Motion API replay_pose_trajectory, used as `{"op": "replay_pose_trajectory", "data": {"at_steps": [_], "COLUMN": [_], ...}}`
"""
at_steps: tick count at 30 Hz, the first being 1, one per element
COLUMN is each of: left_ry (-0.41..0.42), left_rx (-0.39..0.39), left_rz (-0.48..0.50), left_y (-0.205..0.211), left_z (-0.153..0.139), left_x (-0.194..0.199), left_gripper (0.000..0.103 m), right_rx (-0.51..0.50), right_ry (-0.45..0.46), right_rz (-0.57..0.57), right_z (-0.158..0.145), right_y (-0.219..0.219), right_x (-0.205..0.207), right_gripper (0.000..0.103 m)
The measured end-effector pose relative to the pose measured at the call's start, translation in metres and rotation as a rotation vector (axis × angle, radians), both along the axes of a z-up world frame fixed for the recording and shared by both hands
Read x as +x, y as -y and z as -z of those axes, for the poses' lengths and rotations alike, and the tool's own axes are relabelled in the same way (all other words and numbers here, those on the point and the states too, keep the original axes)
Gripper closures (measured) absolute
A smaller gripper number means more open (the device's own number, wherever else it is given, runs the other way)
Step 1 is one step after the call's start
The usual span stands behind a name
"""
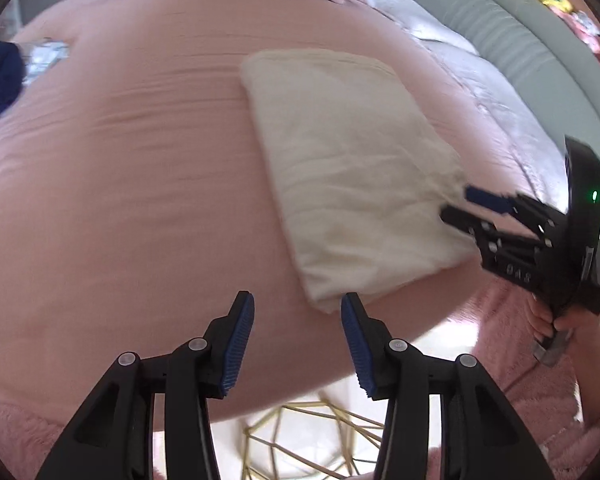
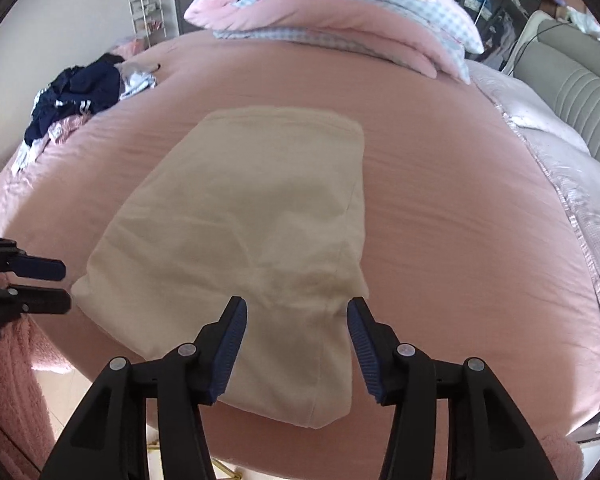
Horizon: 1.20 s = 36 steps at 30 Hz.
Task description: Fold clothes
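A cream garment (image 1: 348,168) (image 2: 252,216), folded into a long rectangle, lies flat on the pink bed sheet (image 1: 120,200) (image 2: 460,208). Its near end hangs slightly over the bed's edge. My left gripper (image 1: 298,308) is open at the garment's near left corner, nothing between its fingers. In the right wrist view the left gripper (image 2: 62,284) shows at the far left, just beside that corner. My right gripper (image 2: 296,308) is open above the garment's near end, holding nothing. In the left wrist view the right gripper (image 1: 466,206) sits at the garment's right edge, held by a hand.
A pile of dark and striped clothes (image 2: 76,92) (image 1: 0,76) lies at the bed's far left. Folded pink bedding (image 2: 340,12) sits at the back, a pale quilt (image 2: 560,160) and grey headboard (image 2: 572,96) on the right. A gold wire frame (image 1: 312,436) stands on the floor below.
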<state>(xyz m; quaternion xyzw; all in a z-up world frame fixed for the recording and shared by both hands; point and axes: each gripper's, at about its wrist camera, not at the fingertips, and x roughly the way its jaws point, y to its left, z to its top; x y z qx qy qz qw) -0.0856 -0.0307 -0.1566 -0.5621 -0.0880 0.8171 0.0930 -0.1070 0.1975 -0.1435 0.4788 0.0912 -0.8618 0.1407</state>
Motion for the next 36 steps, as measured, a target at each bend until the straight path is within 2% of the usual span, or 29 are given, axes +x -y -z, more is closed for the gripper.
{"op": "replay_pose_trajectory", "data": {"at_steps": [4, 6, 9, 14, 19, 22, 28, 31, 33, 36], "left_ry": [-0.076, -0.097, 0.008, 0.109, 0.067, 0.045, -0.006, -0.038, -0.067, -0.049], "left_rx": [0.076, 0.106, -0.099, -0.127, -0.162, -0.160, -0.150, -0.209, -0.250, -0.205], "left_rz": [-0.095, -0.051, 0.075, 0.142, 0.147, 0.156, 0.083, 0.072, 0.055, -0.070], "left_y": [0.013, 0.002, -0.031, -0.040, -0.048, -0.057, -0.065, -0.077, -0.086, -0.070], "left_z": [-0.015, -0.012, 0.015, 0.029, 0.017, 0.019, 0.019, 0.027, 0.029, 0.024], "left_x": [-0.001, -0.013, -0.027, -0.003, 0.008, 0.007, -0.002, 0.001, 0.004, 0.011], "left_gripper": [0.061, 0.061, 0.060, 0.060, 0.060, 0.060, 0.060, 0.060, 0.058, 0.055], "right_rx": [-0.015, -0.022, -0.016, -0.021, -0.046, -0.124, -0.051, -0.090, -0.156, -0.184], "right_ry": [0.056, 0.073, 0.073, 0.077, 0.048, 0.014, 0.008, 0.041, 0.045, 0.007], "right_rz": [0.022, 0.029, 0.023, 0.024, 0.028, -0.029, -0.097, -0.069, -0.071, -0.127], "right_z": [0.018, 0.023, 0.023, 0.025, 0.011, -0.005, 0.001, 0.010, 0.005, -0.006], "right_y": [-0.003, -0.004, -0.003, -0.005, -0.002, 0.010, 0.043, 0.046, 0.044, 0.057], "right_x": [-0.003, -0.004, -0.005, -0.004, 0.000, 0.006, -0.001, -0.006, -0.005, 0.000], "right_gripper": [0.052, 0.052, 0.052, 0.052, 0.052, 0.052, 0.052, 0.052, 0.052, 0.052]}}
